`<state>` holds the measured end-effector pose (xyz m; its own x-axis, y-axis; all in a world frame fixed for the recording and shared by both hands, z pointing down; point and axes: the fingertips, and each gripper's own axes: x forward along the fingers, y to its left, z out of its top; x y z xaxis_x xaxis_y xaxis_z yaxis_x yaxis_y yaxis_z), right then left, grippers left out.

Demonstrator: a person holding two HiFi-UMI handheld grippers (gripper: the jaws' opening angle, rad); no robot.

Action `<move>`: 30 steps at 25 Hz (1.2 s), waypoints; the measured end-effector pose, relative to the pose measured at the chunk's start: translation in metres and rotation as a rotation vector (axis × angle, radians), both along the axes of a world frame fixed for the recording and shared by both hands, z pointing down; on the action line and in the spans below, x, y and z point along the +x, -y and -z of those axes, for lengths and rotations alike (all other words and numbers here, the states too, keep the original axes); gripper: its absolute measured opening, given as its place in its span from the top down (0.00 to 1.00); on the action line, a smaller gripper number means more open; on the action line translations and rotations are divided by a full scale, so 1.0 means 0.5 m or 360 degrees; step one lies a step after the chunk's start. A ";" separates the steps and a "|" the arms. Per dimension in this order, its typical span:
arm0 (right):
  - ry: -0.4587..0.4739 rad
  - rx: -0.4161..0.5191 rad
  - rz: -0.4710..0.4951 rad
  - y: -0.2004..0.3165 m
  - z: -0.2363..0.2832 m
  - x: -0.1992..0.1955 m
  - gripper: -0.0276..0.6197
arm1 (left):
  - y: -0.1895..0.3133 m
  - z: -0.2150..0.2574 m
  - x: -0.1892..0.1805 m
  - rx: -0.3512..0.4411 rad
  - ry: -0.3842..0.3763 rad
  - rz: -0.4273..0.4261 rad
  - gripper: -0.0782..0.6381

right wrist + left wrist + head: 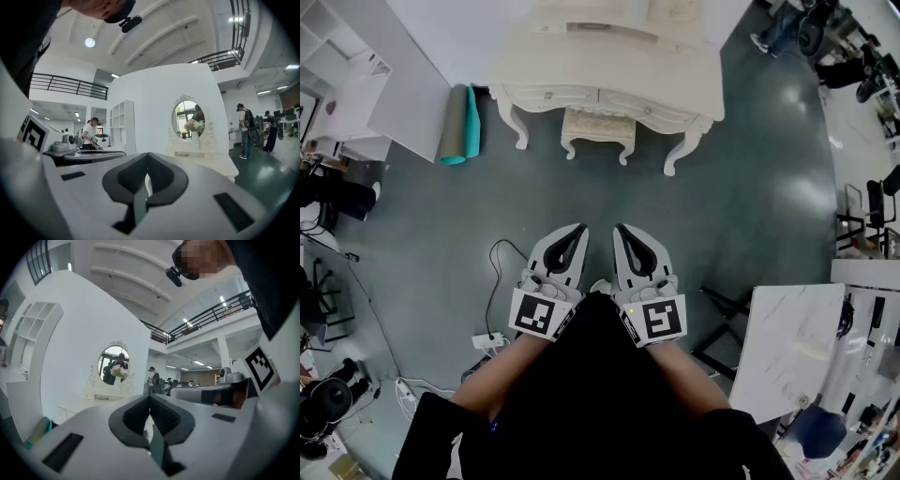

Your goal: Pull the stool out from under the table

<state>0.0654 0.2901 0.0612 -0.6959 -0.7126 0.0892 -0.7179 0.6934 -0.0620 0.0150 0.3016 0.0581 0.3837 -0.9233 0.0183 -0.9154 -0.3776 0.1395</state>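
A cream stool (598, 131) is tucked under the cream dressing table (609, 58) at the far side of the grey floor. Both grippers are held side by side close to the person's body, well short of the stool and pointing towards it. The left gripper (580, 230) is shut with nothing in it, and so is the right gripper (620, 230). In the left gripper view its shut jaws (150, 397) frame the dressing table (93, 399) and its oval mirror (114, 364). The right gripper view shows shut jaws (147, 155) below the same table (211, 161) and mirror (190, 121); the stool is hidden.
Rolled teal and olive mats (461, 124) lie left of the dressing table beside a leaning white panel (398, 84). A power strip with cable (487, 339) sits on the floor at the left. A white marble-top table (787, 347) and black chairs (862, 216) stand at the right.
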 end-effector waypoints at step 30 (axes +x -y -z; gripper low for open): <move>-0.0181 -0.0101 -0.0160 0.292 -0.073 -0.100 0.93 | 0.309 -0.092 -0.185 -0.0084 -0.0068 -0.0074 0.87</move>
